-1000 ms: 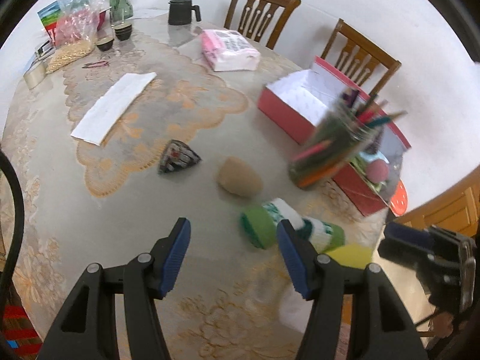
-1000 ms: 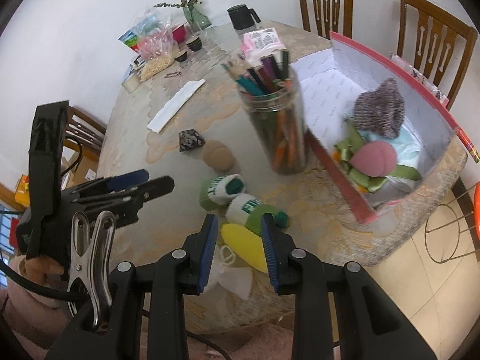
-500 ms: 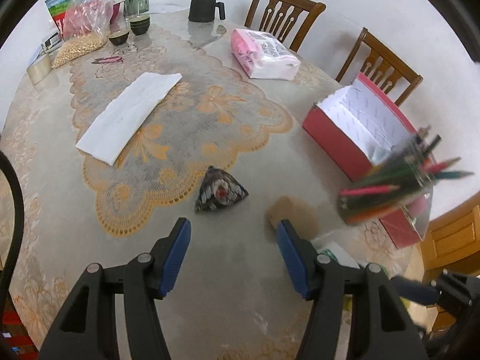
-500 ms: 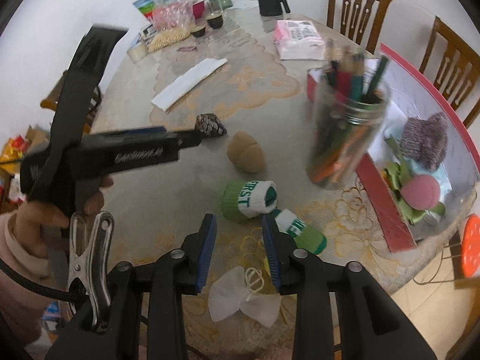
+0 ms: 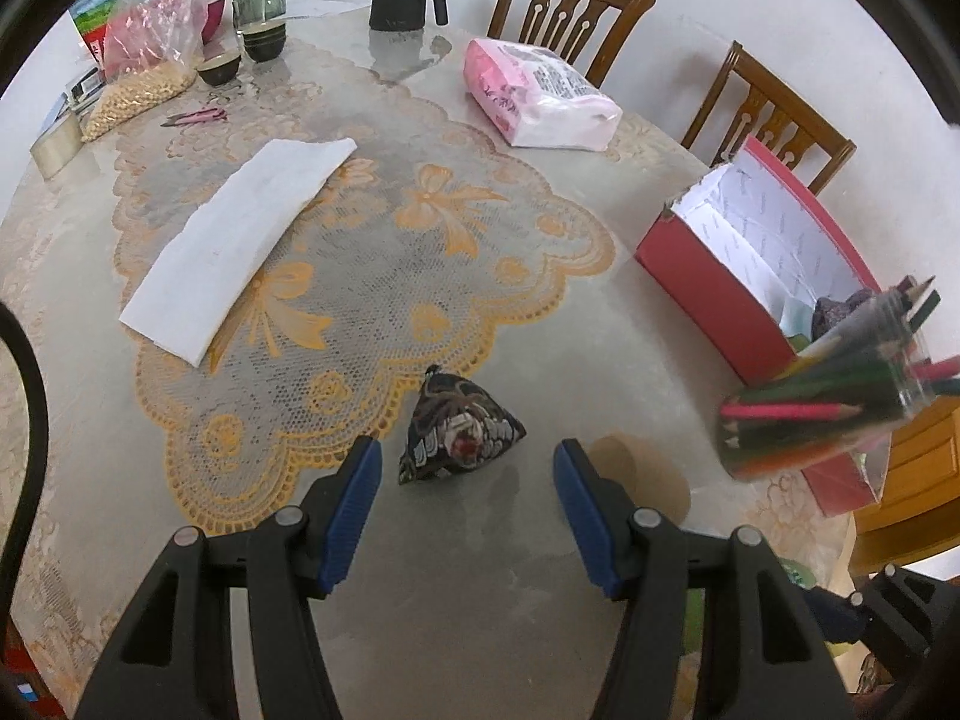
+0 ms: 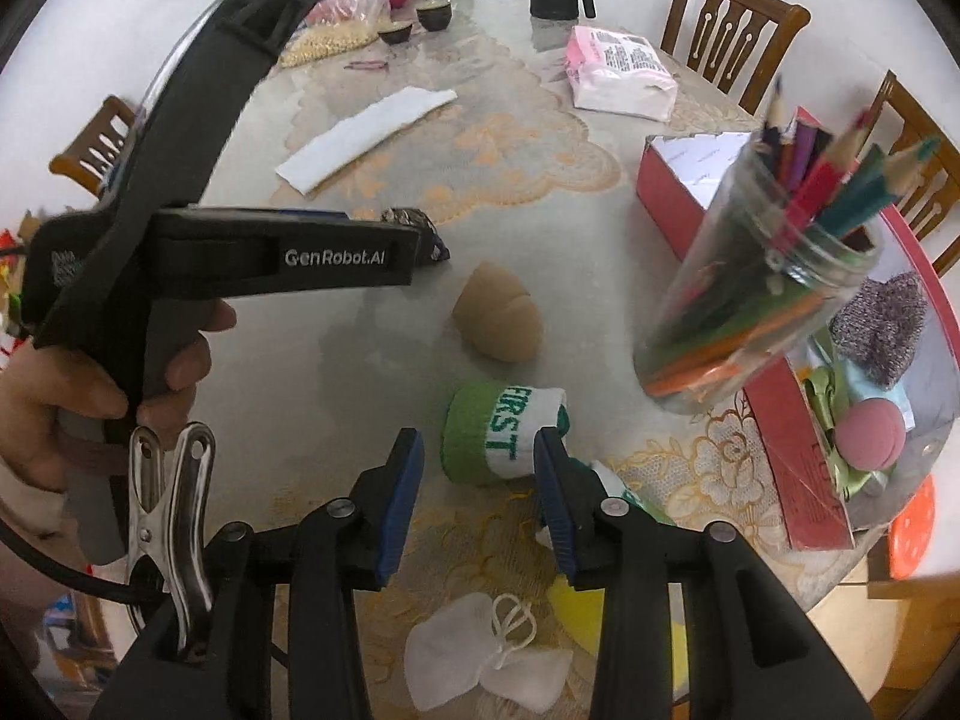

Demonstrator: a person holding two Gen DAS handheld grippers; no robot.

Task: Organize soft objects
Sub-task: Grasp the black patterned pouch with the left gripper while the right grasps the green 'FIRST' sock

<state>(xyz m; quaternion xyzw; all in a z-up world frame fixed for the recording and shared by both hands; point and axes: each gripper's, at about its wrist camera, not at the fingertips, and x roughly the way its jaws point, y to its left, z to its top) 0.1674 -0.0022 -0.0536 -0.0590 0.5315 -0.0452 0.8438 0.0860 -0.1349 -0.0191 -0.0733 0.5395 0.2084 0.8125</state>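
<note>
Dark patterned pyramid pouch (image 5: 459, 429), green-white rolled sock (image 6: 501, 432)

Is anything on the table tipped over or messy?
Nothing is spilled. Soft things lie scattered near the table's edge: a rolled green-and-white sock, a tan sponge and a white mask, all outside the red box.

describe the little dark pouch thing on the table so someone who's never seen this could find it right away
Start at the big gold lace doily in the middle of the round table. Just off the doily's near scalloped edge sits a small dark pyramid-shaped fabric pouch with a patterned print and a red spot. Its nearest neighbour, a plain tan rounded soft lump, has no pattern or point.
</note>
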